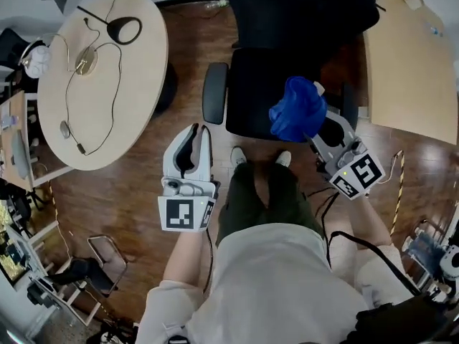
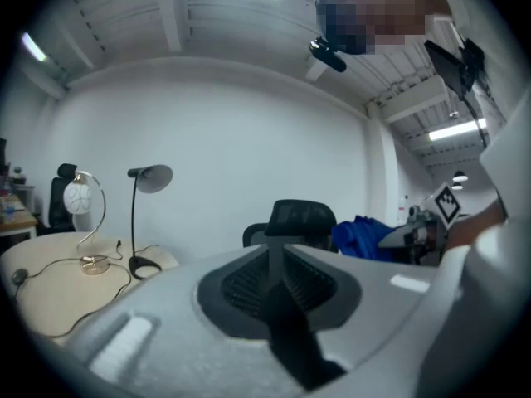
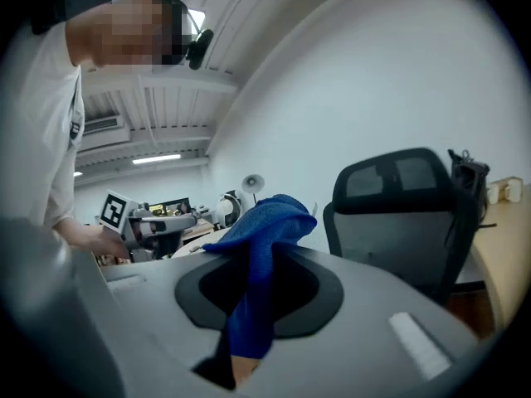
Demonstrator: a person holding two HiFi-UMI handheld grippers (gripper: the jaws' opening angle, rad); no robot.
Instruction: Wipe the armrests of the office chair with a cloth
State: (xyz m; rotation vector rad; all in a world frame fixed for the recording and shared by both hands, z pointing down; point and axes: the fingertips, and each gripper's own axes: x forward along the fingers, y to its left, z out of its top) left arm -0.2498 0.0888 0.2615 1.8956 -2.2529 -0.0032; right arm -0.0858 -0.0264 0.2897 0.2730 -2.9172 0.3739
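A blue cloth (image 1: 296, 110) is held bunched above the front of the seat of a black office chair (image 1: 258, 95). It is pinched between the jaws of the right gripper (image 1: 324, 135), with a loose fold hanging down between them. The left gripper (image 1: 196, 138) is carried just in front of the chair, its jaws pressed together on nothing. The cloth is judged soft, light and limp: it should drape and mould over a padded arm, and is best kept gripped at the bunched middle so that a broad fold is left free for wiping. One armrest (image 1: 214, 93) stands uncovered on the side of the round table (image 1: 140, 92), apart from both grippers. The second armrest (image 1: 349, 106) is partly hidden just beside the cloth and seems the nearer reach. Open wooden floor (image 1: 136, 192) is left beside the person's feet, but room is narrowed by the round table's edge on one side and a rectangular table (image 1: 412, 77) close on the other; no contact between cloth and either armrest can be made out
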